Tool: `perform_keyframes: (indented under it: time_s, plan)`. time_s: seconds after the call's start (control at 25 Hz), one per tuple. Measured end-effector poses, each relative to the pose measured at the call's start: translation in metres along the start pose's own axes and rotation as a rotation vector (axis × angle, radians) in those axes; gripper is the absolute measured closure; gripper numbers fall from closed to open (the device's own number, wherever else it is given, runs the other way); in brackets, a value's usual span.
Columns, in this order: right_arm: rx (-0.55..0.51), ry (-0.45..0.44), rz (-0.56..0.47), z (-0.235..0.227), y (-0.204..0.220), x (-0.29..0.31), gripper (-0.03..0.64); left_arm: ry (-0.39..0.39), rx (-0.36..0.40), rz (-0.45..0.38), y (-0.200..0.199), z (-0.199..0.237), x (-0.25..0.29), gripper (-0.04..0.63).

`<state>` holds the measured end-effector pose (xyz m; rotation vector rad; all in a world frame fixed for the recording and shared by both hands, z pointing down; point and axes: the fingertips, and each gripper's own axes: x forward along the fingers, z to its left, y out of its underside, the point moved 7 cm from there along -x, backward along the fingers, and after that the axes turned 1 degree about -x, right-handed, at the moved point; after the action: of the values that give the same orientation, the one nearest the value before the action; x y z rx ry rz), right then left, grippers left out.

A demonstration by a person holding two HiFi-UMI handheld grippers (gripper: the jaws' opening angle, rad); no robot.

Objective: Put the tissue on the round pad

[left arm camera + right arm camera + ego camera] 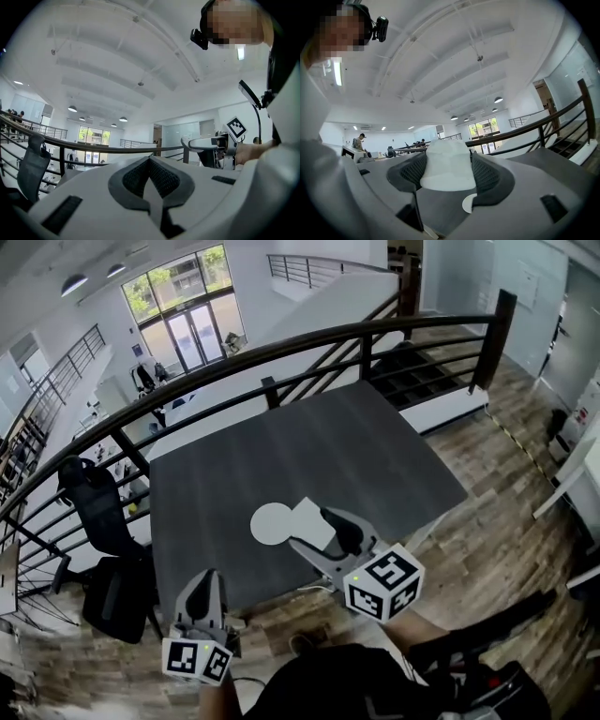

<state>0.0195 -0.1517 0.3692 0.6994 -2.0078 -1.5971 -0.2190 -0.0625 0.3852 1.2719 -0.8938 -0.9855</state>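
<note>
One dark grey table (309, 442) fills the middle, with a black railing (281, 348) along its far side. Above the table's near edge the right gripper (307, 528) has its fingers (490, 176) spread wide, the dark pads pressed on either side of a folded white tissue (447, 164). At the near left corner the left gripper (202, 583) has its fingers (166, 180) closed together on nothing. The white round pad (270, 524) lies flat on the table, and the held tissue is just at its right rim
</note>
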Motion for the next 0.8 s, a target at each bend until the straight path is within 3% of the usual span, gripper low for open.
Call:
perform_keyframes:
  time_s: [0.4,0.8]
  plan:
    - [-0.001,0.06,0.025,-0.017,0.0,0.058,0.307,0.054,-0.03,0.036,0.007,0.059,0.049,0.601]
    - [-0.027,0.0,0.081,-0.078,0.005,0.113,0.307,-0.009,-0.042,0.059,0.004,0.069,0.107,0.601]
